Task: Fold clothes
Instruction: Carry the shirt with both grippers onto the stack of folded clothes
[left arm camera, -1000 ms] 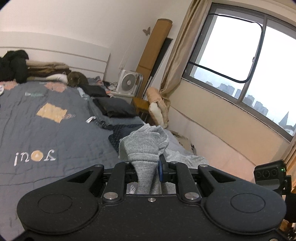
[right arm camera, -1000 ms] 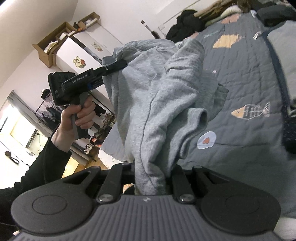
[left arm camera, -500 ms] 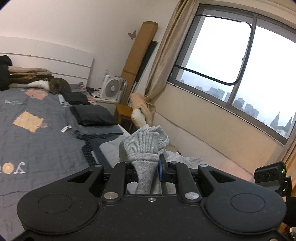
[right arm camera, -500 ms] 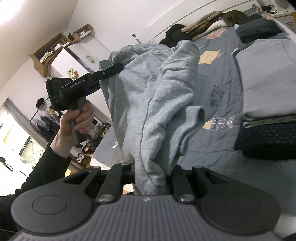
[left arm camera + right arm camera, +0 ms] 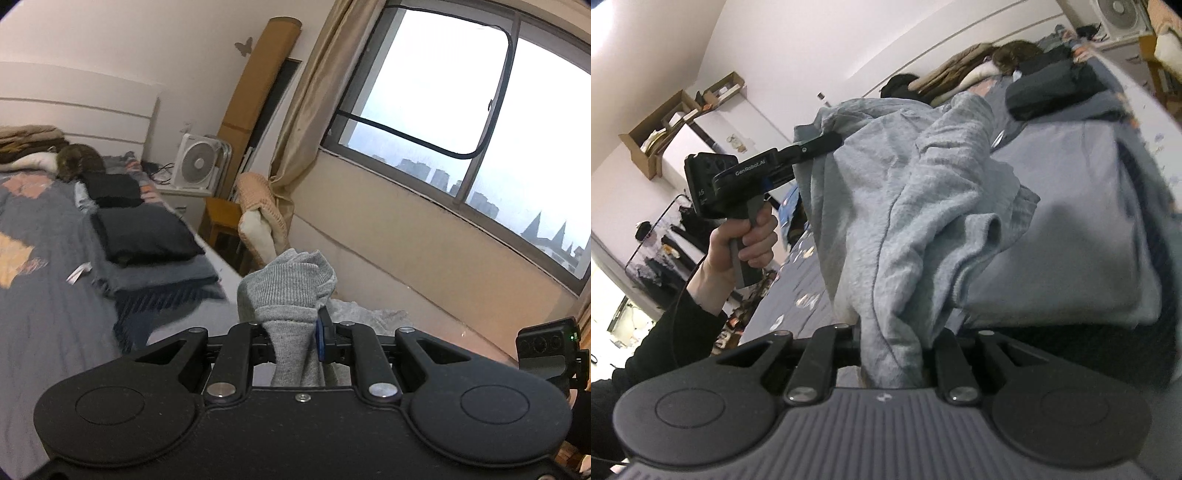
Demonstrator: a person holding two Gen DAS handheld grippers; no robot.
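Note:
A light grey knit garment point(image 5: 908, 206) hangs bunched in the air between both grippers, above the bed. My left gripper point(image 5: 293, 332) is shut on a ribbed grey edge of the garment point(image 5: 288, 284), which sticks up past its fingers. My right gripper point(image 5: 894, 350) is shut on a lower fold of the same cloth. The right wrist view also shows the left gripper point(image 5: 816, 146) from the side, held by a hand point(image 5: 742, 243) in a black sleeve and clamped on the garment's upper edge.
A stack of folded dark clothes point(image 5: 147, 236) lies along the bed's right side on a grey quilt point(image 5: 44, 302). A folded pale grey piece point(image 5: 1071, 221) lies close under the right gripper. A fan point(image 5: 199, 164), a wooden stool point(image 5: 221, 218) and a window wall point(image 5: 461, 110) stand to the right.
Both grippers have swung to the right with the garment, toward the folded stack at the bed's edge. The pale folded piece now fills the right wrist view. Both grips are unchanged.

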